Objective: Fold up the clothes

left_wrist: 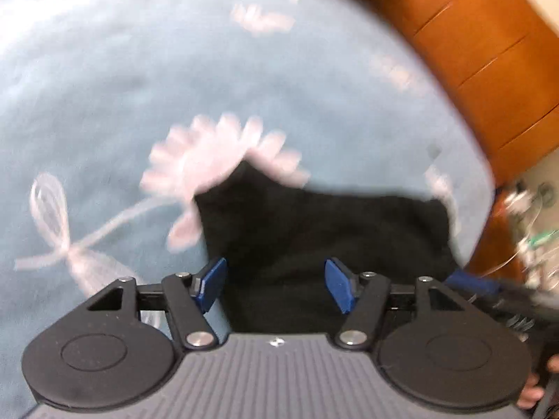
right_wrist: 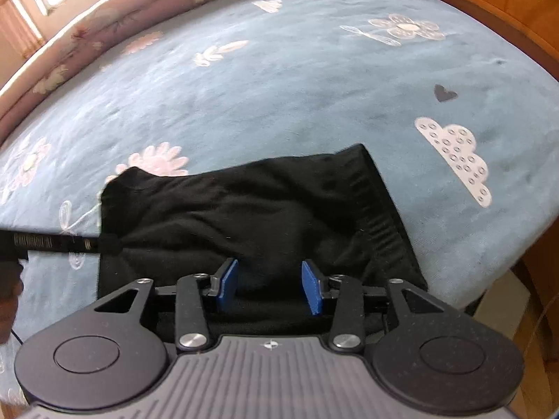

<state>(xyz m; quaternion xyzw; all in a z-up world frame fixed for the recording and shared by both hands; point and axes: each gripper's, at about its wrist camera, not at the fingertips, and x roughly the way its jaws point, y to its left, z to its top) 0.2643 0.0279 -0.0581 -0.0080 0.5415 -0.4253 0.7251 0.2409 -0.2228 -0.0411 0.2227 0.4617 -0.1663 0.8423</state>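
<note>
Plainly unlabelled black garment (right_wrist: 244,216) on blue blanket (right_wrist: 279,87).

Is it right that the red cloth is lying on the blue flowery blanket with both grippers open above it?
Not quite: the cloth is black, not red, as the right wrist view shows. It does lie on the blue flowery blanket, with the left gripper and right gripper open over it.

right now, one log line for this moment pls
black garment flat on blue bedspread | left gripper open, empty | right gripper open, empty | fold pending
</note>
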